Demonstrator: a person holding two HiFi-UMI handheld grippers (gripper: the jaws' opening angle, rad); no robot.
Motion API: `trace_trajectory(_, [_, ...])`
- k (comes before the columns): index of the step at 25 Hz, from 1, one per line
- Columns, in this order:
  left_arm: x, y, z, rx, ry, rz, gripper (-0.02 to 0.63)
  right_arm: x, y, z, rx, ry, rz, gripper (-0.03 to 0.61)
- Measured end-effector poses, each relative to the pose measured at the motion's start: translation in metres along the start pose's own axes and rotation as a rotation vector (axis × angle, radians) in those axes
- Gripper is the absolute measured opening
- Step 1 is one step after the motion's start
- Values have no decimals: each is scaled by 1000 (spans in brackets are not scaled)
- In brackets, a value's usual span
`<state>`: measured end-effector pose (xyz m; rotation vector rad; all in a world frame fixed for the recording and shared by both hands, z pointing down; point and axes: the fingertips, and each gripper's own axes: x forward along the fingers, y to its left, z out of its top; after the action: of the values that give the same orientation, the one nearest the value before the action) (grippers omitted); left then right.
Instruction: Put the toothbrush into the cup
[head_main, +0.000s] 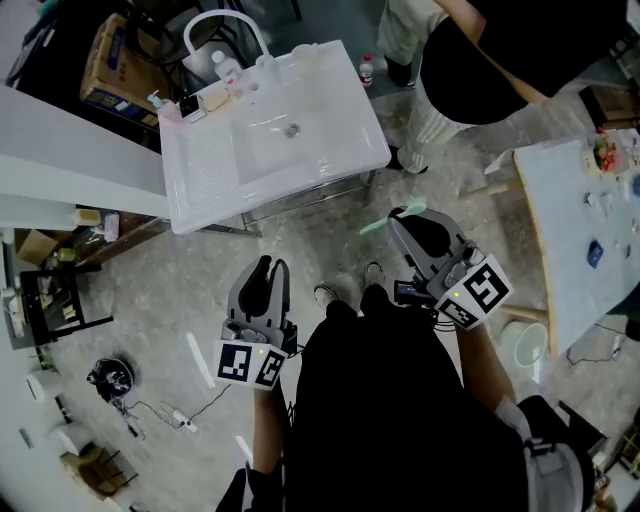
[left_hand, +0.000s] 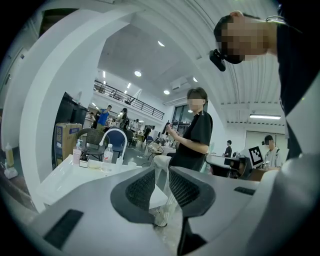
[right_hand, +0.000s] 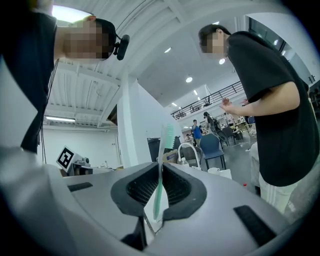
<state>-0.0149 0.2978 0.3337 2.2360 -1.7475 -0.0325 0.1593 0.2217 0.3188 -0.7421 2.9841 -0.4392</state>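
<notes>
The right gripper (right_hand: 160, 172) is closed on the green toothbrush (right_hand: 166, 136), bristles up. The left gripper (left_hand: 161, 172) holds nothing, its jaws slightly apart. Both are held near the white sink (head_main: 215, 165).

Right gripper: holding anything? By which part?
Yes. The right gripper is shut on the green toothbrush, clamped along its handle; the bristle head sticks out past the jaws.
</notes>
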Motion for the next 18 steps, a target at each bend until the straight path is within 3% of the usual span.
trace_trajectory(5, [12, -5, 2, 7, -14, 29, 79, 0, -16, -2, 4, 4, 7, 34])
trace_trajectory(11, [22, -20, -2, 5, -20, 70, 11, -6, -28, -4, -4, 28, 54, 34])
trace_trajectory(18, [29, -22, -5, 16, -7, 95, 11, 2, -40, -6, 24, 35, 79, 34])
